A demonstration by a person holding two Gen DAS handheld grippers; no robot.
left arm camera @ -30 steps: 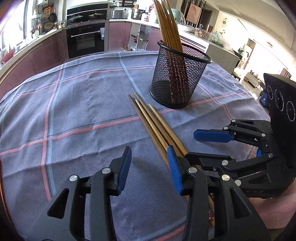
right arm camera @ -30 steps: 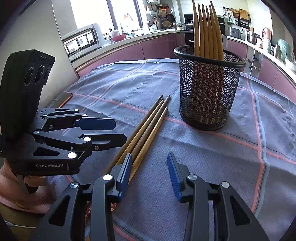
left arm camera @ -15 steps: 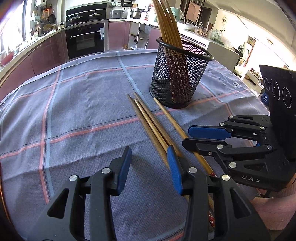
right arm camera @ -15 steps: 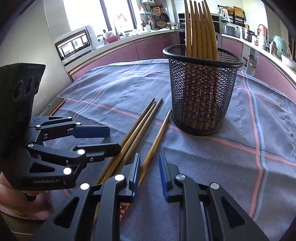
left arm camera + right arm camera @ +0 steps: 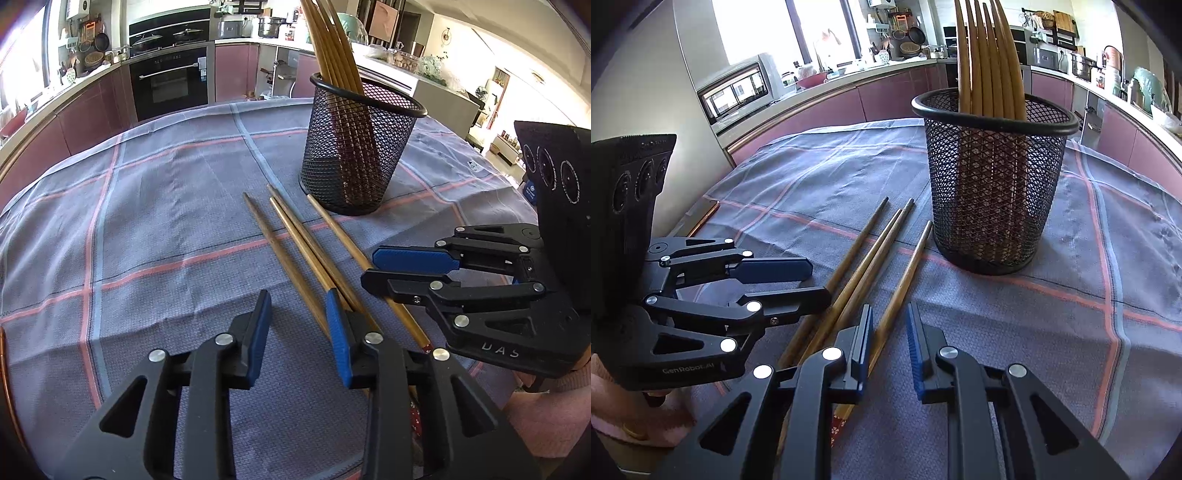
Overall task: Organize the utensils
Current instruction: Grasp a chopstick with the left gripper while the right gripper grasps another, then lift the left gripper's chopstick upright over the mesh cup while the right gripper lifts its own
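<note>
One chopstick (image 5: 905,280) lies between the right gripper (image 5: 888,341) jaws — unpinched.

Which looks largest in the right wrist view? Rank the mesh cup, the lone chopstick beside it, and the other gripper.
1. Mesh cup
2. Other gripper, though nearness to the camera inflates it, so these two are unsure
3. Lone chopstick, thinnest by far

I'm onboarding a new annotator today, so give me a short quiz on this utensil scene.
1. How many chopsticks lie loose on the cloth?
2. True or false: the mesh holder is empty.
3. The right gripper has its fingers either side of which loose chopstick? A: nearest the holder. B: farthest from it. C: none.
Key: 1. Four. 2. False; chopsticks stand in it. 3. A; the fingers have just been closing around it, not visibly pressing.
</note>
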